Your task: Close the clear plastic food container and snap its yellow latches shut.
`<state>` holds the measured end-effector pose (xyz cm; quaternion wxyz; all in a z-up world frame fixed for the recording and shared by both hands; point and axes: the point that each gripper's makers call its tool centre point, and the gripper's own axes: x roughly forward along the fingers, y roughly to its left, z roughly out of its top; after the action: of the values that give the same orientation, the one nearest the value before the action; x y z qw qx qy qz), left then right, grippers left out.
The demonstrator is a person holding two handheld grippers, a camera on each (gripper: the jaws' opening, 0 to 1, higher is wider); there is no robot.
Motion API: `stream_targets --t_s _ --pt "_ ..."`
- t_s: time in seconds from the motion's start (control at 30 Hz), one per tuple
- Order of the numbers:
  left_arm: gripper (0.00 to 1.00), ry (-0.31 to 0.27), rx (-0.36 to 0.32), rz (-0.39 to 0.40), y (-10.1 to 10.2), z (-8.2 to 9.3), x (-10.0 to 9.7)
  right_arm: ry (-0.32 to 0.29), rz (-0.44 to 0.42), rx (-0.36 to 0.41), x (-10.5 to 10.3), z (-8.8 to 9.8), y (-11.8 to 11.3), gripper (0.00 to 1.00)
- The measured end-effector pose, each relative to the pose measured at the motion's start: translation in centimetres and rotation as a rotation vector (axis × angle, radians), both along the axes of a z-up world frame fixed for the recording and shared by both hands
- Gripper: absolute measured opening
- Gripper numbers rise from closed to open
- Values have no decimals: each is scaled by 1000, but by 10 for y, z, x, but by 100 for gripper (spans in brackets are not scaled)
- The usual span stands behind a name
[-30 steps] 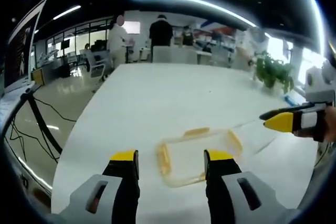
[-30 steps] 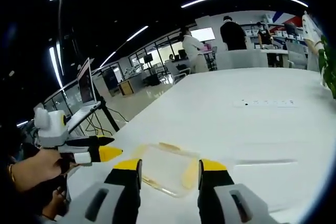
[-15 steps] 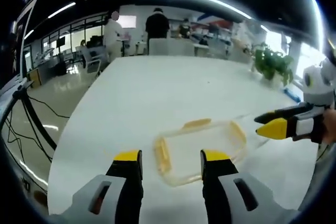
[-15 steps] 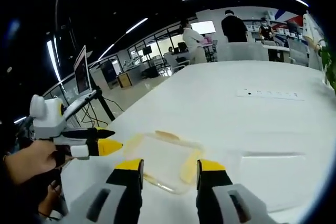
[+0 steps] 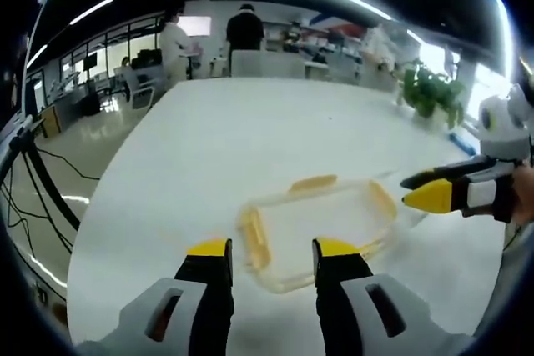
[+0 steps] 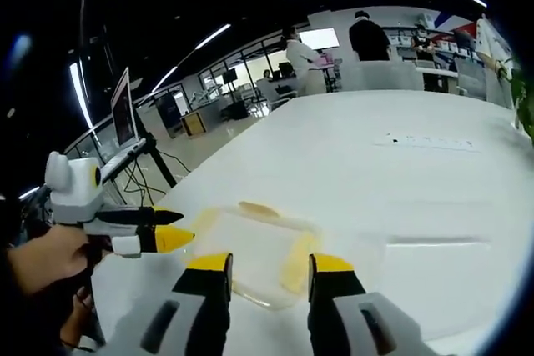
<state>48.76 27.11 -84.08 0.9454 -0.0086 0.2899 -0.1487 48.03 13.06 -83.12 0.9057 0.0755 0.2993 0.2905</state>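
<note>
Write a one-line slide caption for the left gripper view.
Left gripper open above a clear container with yellow latches on a white table.

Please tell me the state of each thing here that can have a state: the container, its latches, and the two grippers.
clear plastic food container: flat on the white table, held by neither gripper.
yellow latches: whether snapped shut cannot be told.
left gripper: open, empty, above the container's near edge.
right gripper: open, empty, above the container.
</note>
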Motion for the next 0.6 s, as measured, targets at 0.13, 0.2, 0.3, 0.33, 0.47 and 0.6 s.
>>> stream_targets --t_s 0.13,0.2,0.3,0.33,0.47,0.6 --pt "36 -5 1 22 3 -1 1 8 2 0 -1 -4 4 33" --pt "35 -7 -10 31 3 -1 1 8 9 -8 -3 -5 5 33" --pt "33 -12 -5 28 2 -1 2 -7 19 -37 -4 -7 4 33" --pt "33 -14 -3 28 1 -1 2 -3 19 -34 -4 -8 4 33" --pt "32 -12 -4 29 0 -2 2 6 16 -35 -4 -12 3 32" --pt "31 -11 -3 27 -1 -3 2 1 12 -34 -1 -11 2 31"
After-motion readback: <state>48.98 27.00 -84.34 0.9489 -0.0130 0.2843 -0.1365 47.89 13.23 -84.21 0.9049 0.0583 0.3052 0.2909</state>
